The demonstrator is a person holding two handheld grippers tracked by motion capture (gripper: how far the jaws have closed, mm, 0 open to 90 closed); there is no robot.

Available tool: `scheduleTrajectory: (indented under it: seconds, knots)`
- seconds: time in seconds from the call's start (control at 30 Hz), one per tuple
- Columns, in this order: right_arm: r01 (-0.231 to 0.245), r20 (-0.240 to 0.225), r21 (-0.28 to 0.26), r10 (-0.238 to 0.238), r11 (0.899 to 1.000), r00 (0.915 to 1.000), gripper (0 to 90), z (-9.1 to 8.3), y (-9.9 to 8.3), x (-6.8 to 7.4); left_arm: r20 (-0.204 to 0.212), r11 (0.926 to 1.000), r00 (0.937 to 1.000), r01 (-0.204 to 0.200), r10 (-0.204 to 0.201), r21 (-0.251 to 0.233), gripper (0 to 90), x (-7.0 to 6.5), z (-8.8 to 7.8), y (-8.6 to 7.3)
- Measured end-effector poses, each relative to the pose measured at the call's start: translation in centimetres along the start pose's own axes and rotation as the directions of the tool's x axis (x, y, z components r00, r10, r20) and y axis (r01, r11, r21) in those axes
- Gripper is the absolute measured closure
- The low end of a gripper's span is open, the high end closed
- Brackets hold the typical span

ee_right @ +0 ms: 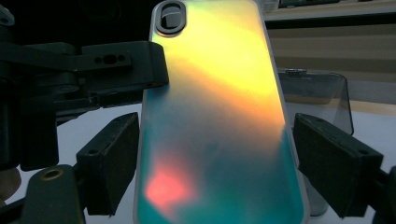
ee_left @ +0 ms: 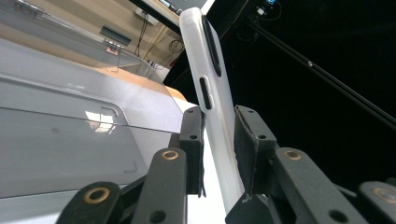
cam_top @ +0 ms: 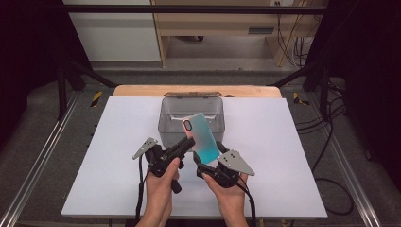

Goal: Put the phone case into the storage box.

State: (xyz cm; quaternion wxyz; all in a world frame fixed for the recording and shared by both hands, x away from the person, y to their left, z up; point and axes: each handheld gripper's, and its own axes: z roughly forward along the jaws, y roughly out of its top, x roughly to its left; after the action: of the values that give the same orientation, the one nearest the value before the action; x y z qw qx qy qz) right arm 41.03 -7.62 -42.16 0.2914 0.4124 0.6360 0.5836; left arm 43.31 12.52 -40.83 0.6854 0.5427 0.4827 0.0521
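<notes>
An iridescent phone case (cam_top: 203,137) with a teal-to-pink back is held tilted in the air, just in front of a clear grey box (cam_top: 165,118). My left gripper (cam_top: 189,143) comes in from the left, and its pads press the front and back of the case's long edge (ee_left: 212,93). My right gripper (cam_top: 208,161) grips the case from below. Its pads (ee_right: 112,158) sit against the two long sides across the width of the case (ee_right: 219,116). The camera cutout points up and away from the person.
The clear grey box (ee_right: 322,98) stands open-topped at the middle back of the white table (cam_top: 283,156), close behind the grippers. A wooden edge runs behind it. Black frame bars and cables flank the table on both sides.
</notes>
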Motion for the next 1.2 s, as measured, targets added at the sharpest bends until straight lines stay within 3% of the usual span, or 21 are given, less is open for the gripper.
scheduleTrajectory:
  seconds: [0.5, 0.63, 0.8, 0.83, 1.0, 1.1, 1.2]
  knots:
    - [-0.098, -0.041, 0.027, 0.099, 0.995, 0.9942, 17.3, 0.4, -0.8, -0.1, 0.036, 0.9998, 0.9992, -0.019, 0.019, -0.006, 80.1, 0.2, 0.0, 0.0]
    - [-0.167, -0.091, 0.03, 0.169, 0.986, 0.9815, 17.2, 0.7, -1.1, -0.6, 0.041, 0.9995, 0.9987, -0.031, 0.031, 0.006, 81.0, 0.3, -0.1, 0.1]
    - [-0.181, -0.121, 0.031, 0.183, 0.983, 0.9756, 16.5, 0.9, -1.1, -0.9, 0.044, 0.9991, 0.9982, -0.041, 0.04, 0.009, 81.2, 0.4, -0.1, 0.3]
    - [-0.178, -0.125, 0.031, 0.181, 0.983, 0.9755, 13.9, 0.9, -1.1, -0.9, 0.036, 0.9982, 0.9976, -0.06, 0.06, 0.01, 81.3, 0.3, -0.1, 0.6]
    - [-0.133, -0.129, 0.022, 0.135, 0.991, 0.9825, 8.3, 0.8, -1.0, -0.9, 0.024, 0.9974, 0.9971, -0.072, 0.072, 0.01, 81.3, 0.6, -0.4, 1.3]
    - [-0.054, -0.1, 0.02, 0.055, 0.998, 0.9934, 6.3, 0.6, -0.8, -1.0, 0.004, 0.9953, 0.9956, -0.094, 0.094, 0.022, 81.3, 0.9, -0.5, 2.0]
    - [0.03, -0.033, 0.033, -0.029, 0.999, 0.999, 6.5, 0.5, -0.4, -1.3, -0.009, 0.9914, 0.9923, -0.123, 0.123, 0.045, 81.3, 1.2, -0.6, 2.9]
